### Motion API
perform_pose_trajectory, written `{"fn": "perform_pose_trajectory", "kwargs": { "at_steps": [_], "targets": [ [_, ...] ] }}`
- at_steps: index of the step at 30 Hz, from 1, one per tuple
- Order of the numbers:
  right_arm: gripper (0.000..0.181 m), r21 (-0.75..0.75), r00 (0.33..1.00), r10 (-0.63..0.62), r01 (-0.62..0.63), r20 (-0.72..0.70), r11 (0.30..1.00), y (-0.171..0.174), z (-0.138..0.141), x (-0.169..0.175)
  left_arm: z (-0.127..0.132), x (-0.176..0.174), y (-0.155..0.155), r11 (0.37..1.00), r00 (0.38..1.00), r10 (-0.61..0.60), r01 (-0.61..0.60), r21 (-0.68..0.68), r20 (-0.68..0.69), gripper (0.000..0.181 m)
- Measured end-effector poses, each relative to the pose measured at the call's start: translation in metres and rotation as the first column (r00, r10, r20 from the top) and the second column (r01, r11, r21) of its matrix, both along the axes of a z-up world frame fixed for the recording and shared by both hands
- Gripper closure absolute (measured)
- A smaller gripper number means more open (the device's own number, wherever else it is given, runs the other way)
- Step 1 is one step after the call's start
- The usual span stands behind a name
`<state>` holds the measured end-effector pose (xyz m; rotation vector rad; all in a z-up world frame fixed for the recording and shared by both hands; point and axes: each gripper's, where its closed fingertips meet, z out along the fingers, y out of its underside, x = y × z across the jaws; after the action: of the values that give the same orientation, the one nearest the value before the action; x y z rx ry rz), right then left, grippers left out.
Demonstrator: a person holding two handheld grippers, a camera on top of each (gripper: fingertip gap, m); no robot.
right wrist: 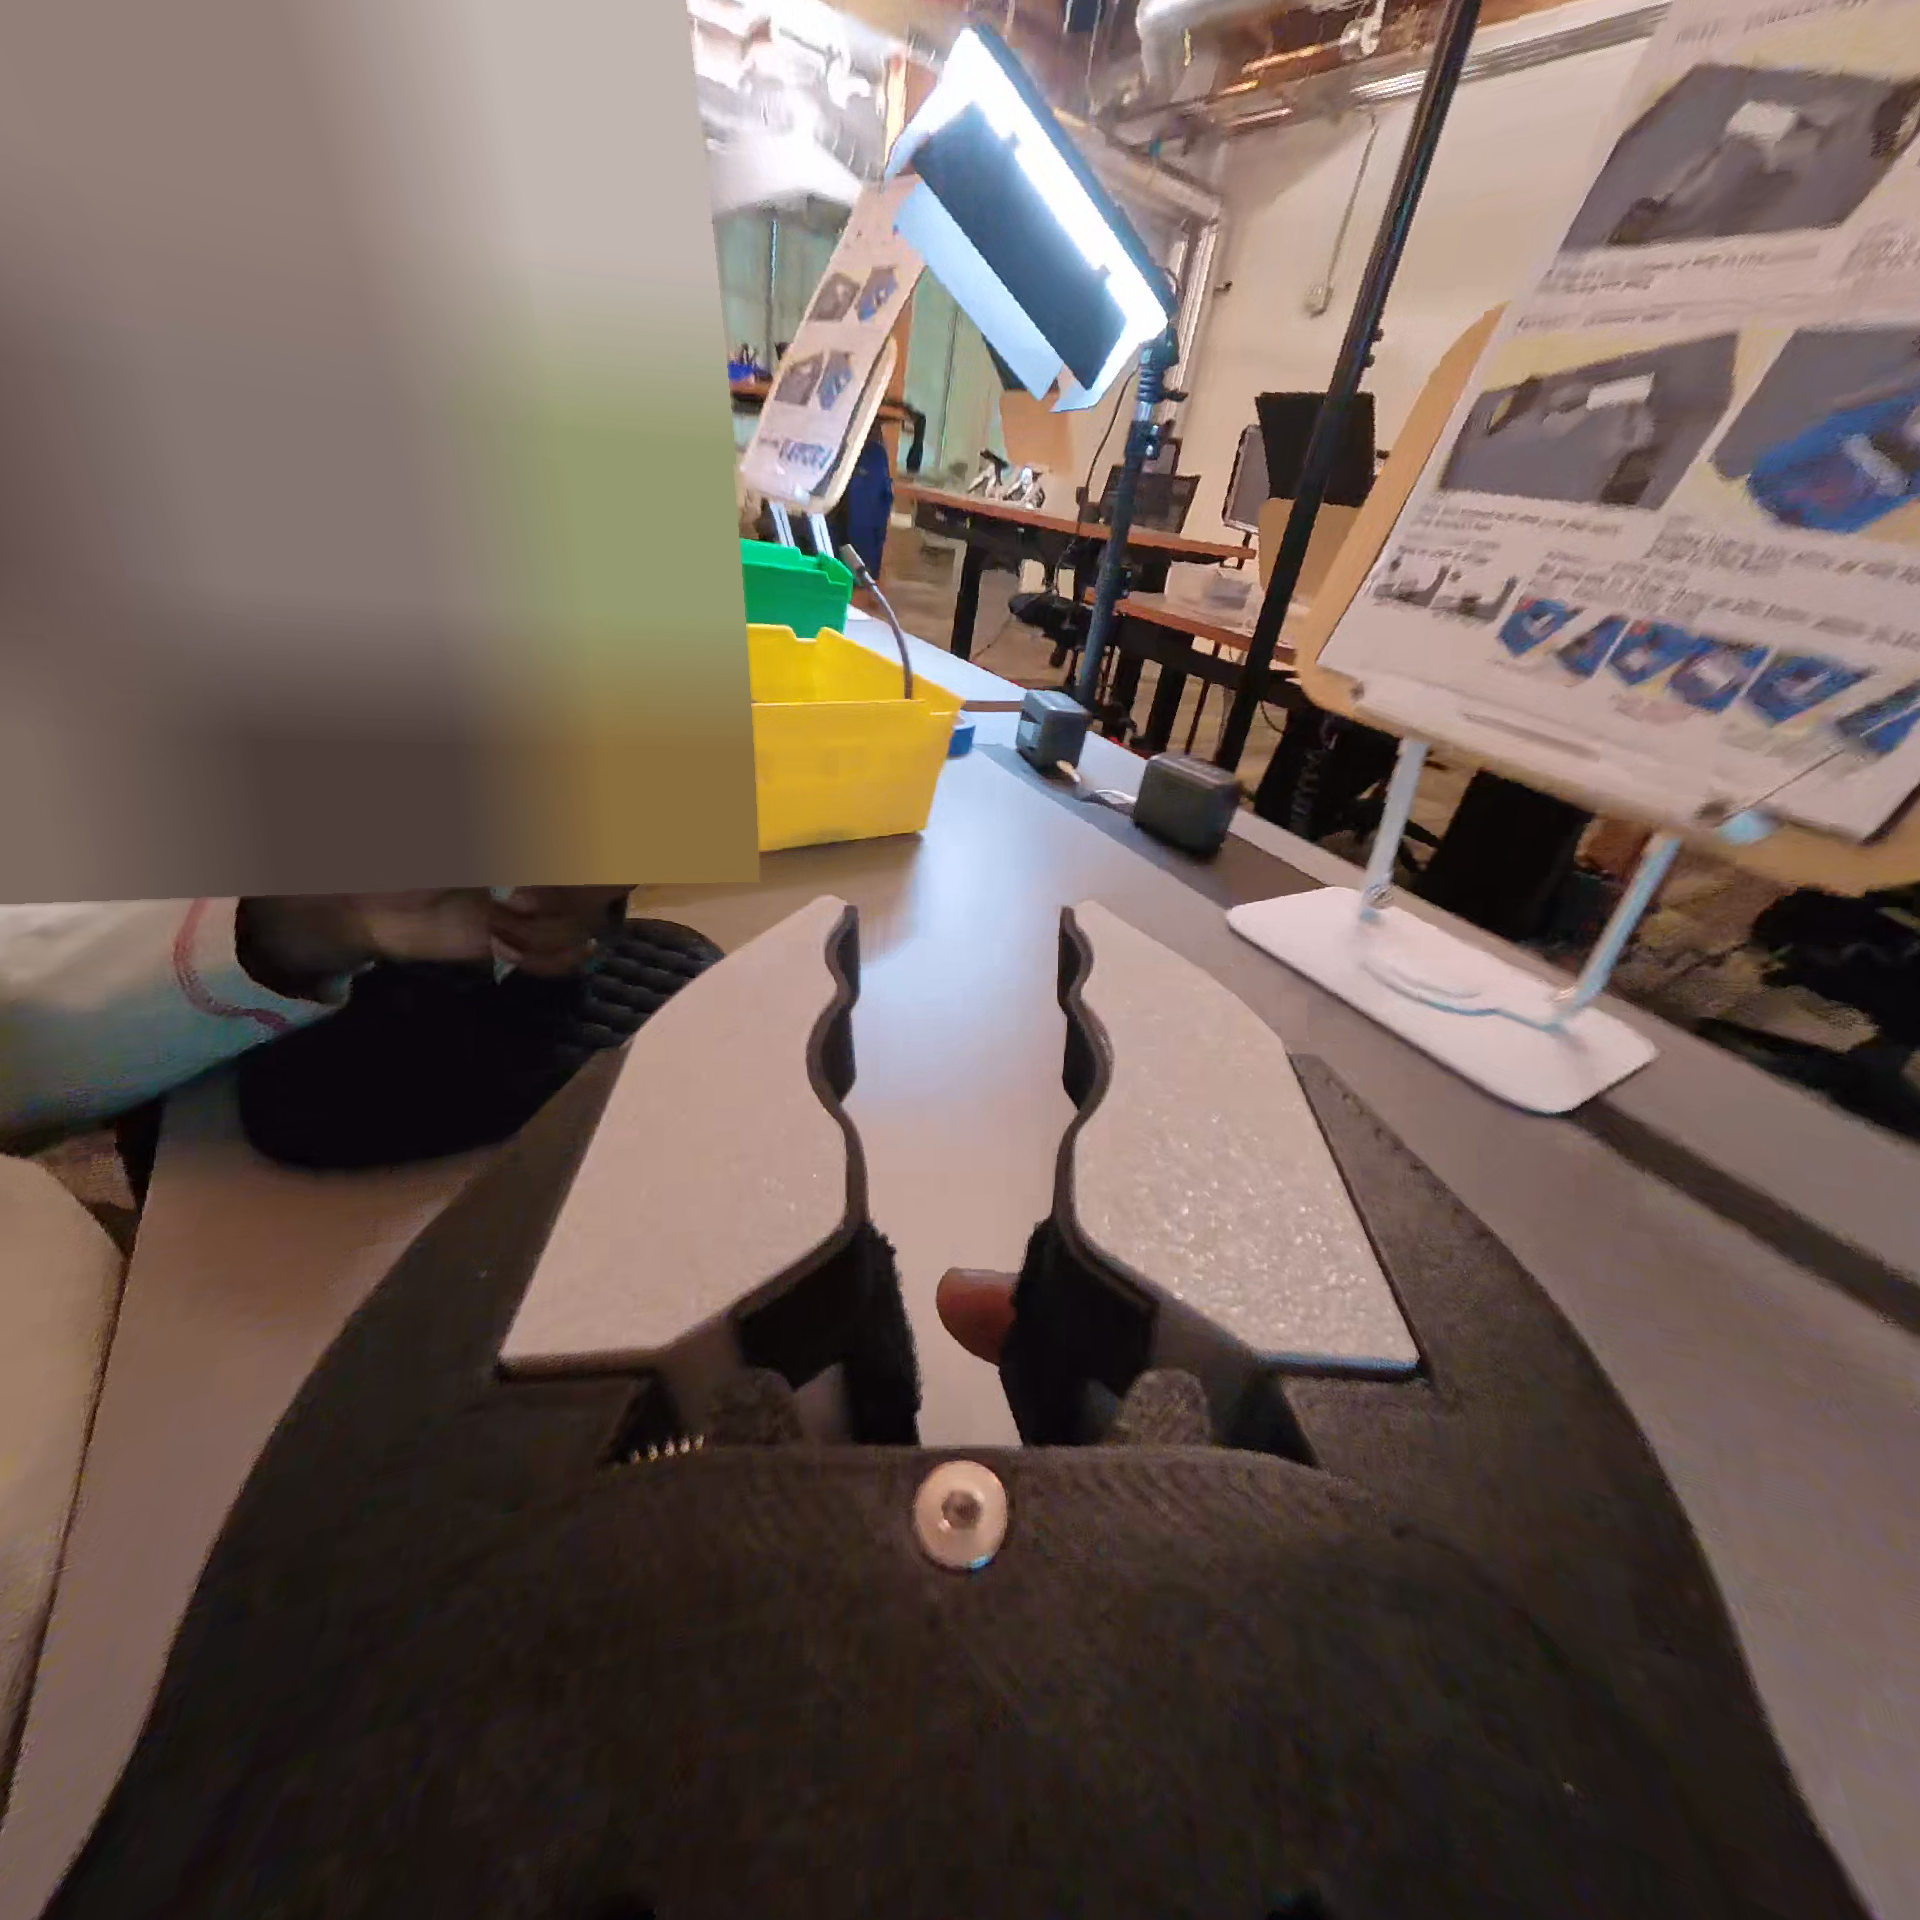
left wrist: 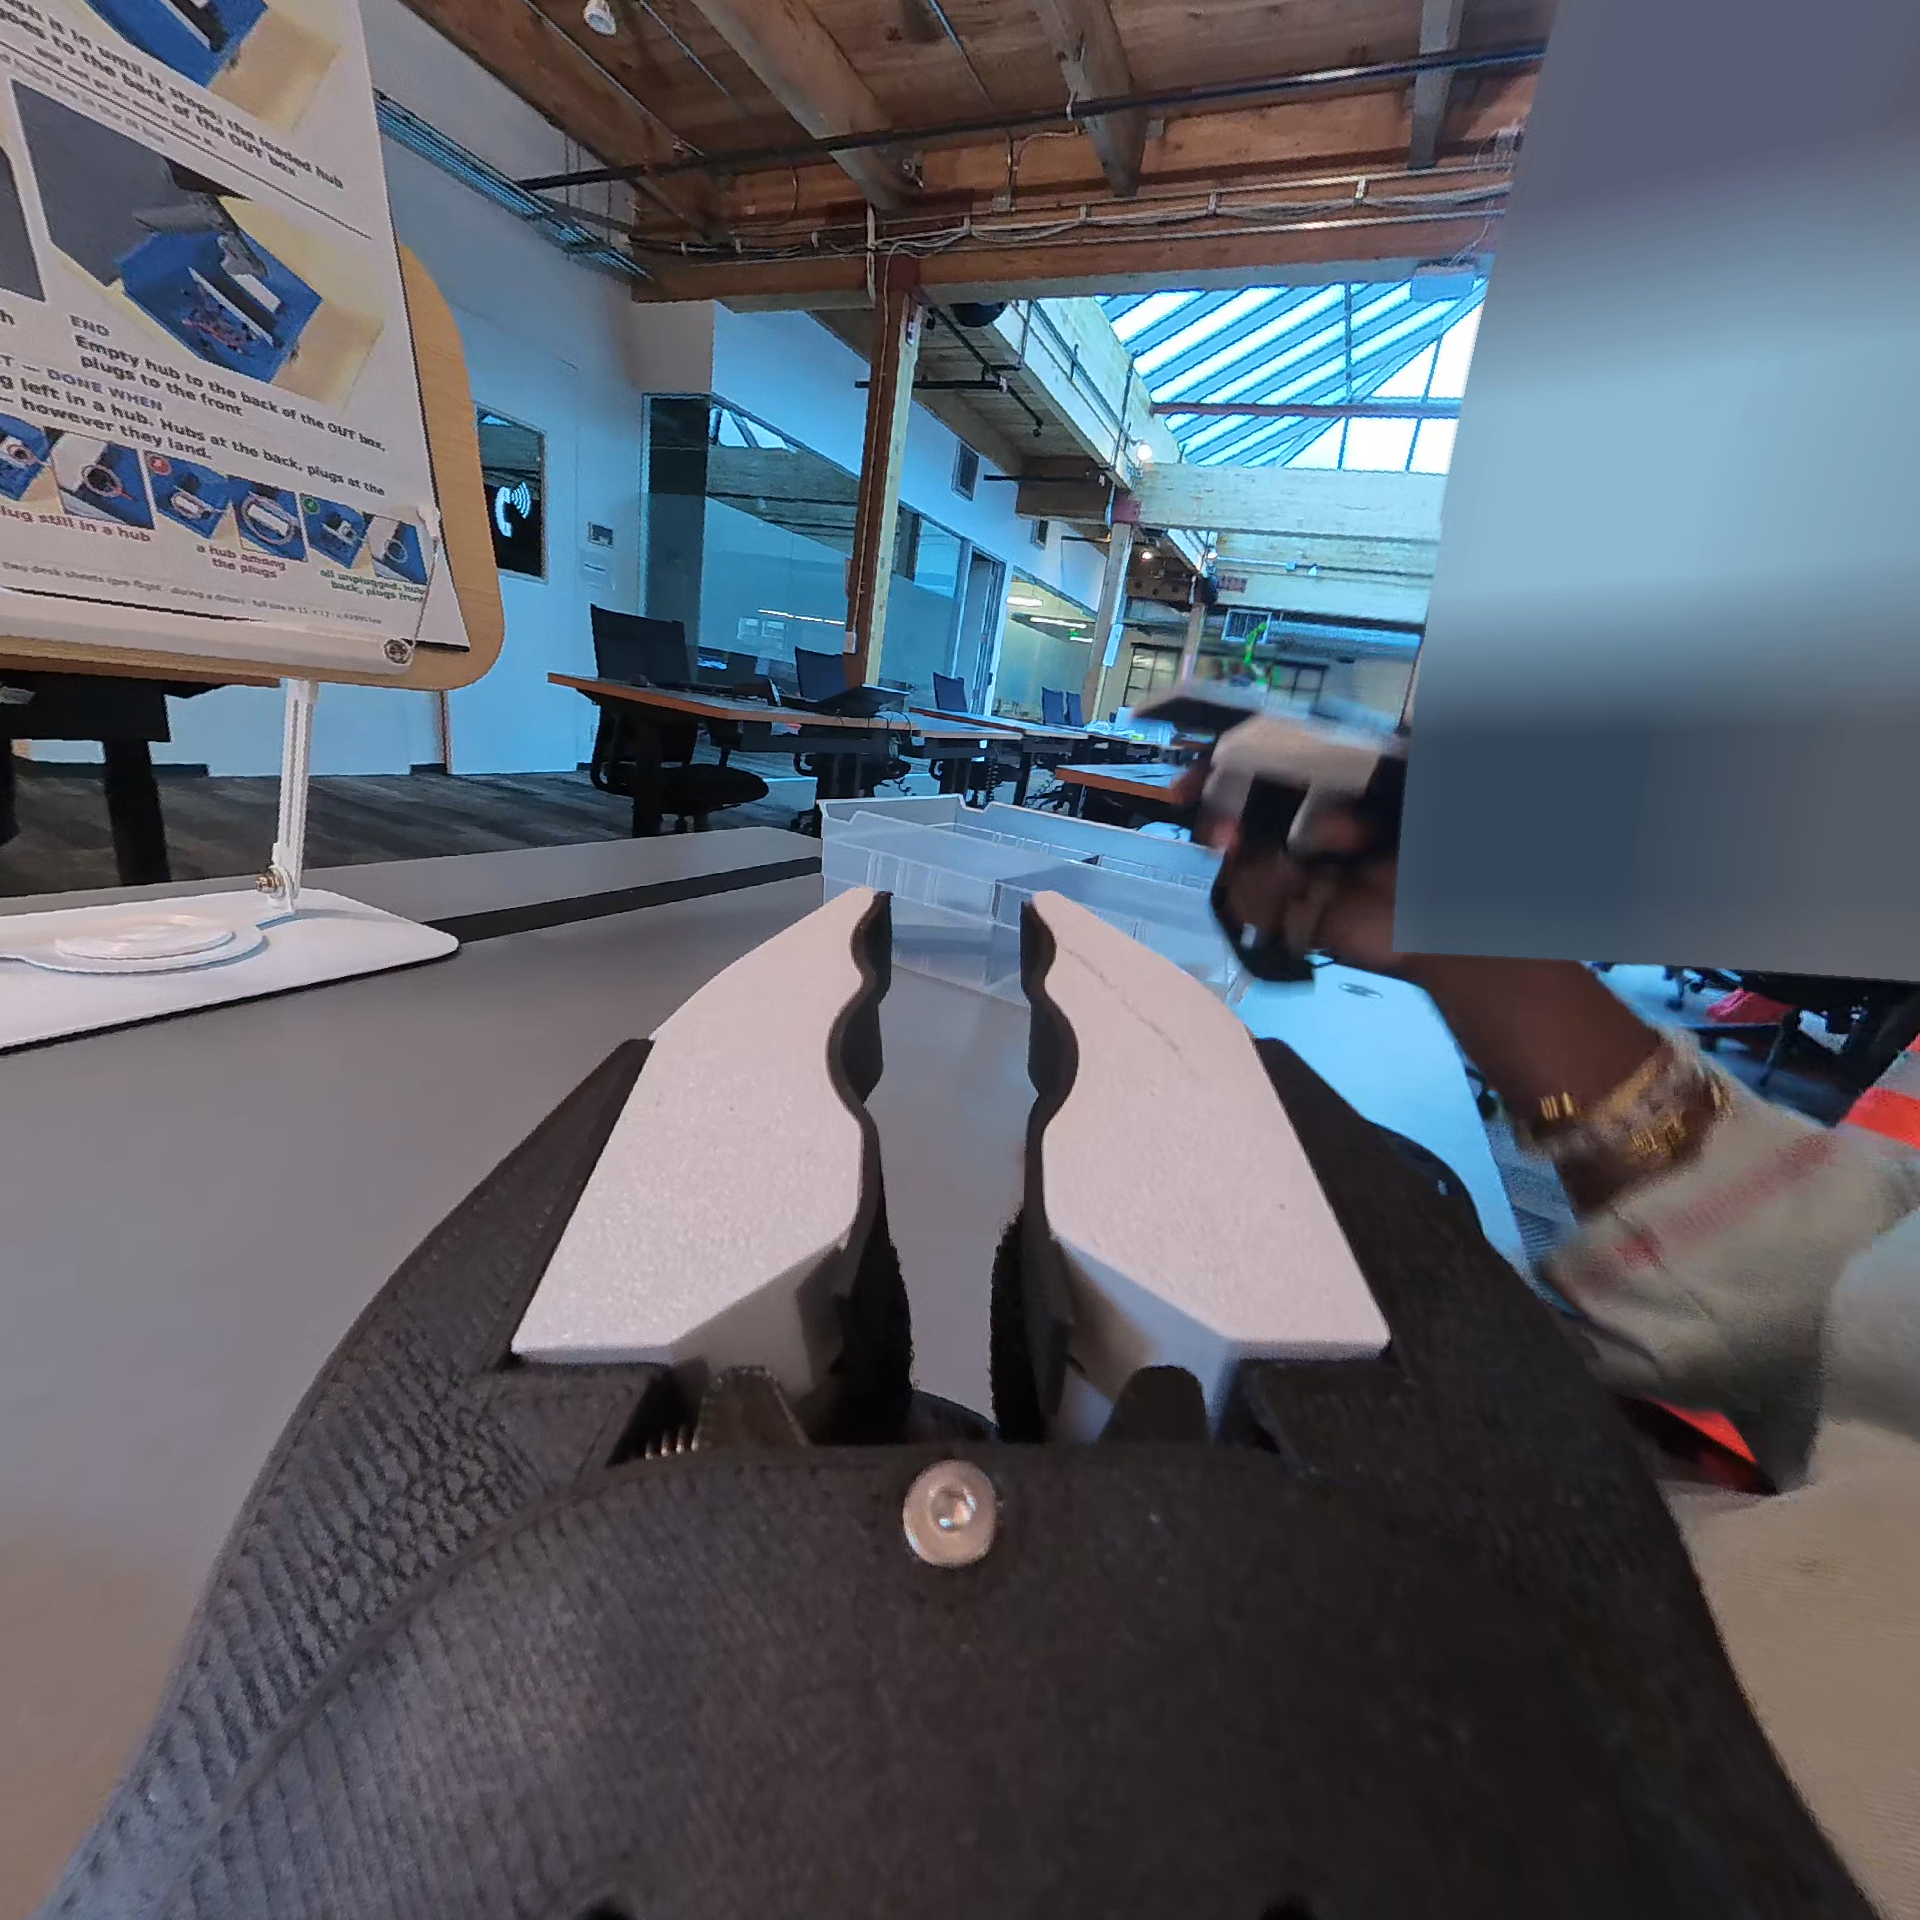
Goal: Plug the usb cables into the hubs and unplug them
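Starting with both claws, left gripper (left wrist: 956, 914) and right gripper (right wrist: 958, 920), parted and empty, swing them toward the clear bin (left wrist: 997, 862), since no cable or hub shows

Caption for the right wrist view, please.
Open, empty right gripper low over grey table; yellow bin ahead.

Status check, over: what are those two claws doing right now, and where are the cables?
Left claw open, empty. Right claw open, empty. No cables or hubs in view. Clear bin ahead of left claw.
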<state>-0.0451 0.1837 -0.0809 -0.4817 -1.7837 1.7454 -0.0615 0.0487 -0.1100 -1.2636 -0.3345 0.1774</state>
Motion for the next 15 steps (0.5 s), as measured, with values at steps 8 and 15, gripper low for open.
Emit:
{"fn": "perform_pose_trajectory", "kwargs": {
  "at_steps": [8, 15],
  "targets": [
    [0.148, -0.157, 0.990, 0.033, -0.012, 0.134, 0.988, -0.017, -0.052, -0.014, 0.019, 0.012, -0.009, 0.993, 0.999, -0.034, 0.032, -0.112, -0.014, 0.154],
    [0.148, -0.263, 0.986, 0.057, -0.014, 0.159, 0.965, -0.009, -0.046, -0.011, 0.070, -0.023, -0.144, 0.694, 0.907, 0.121, -0.367, -0.619, -0.403, 0.150]
  ]
}}
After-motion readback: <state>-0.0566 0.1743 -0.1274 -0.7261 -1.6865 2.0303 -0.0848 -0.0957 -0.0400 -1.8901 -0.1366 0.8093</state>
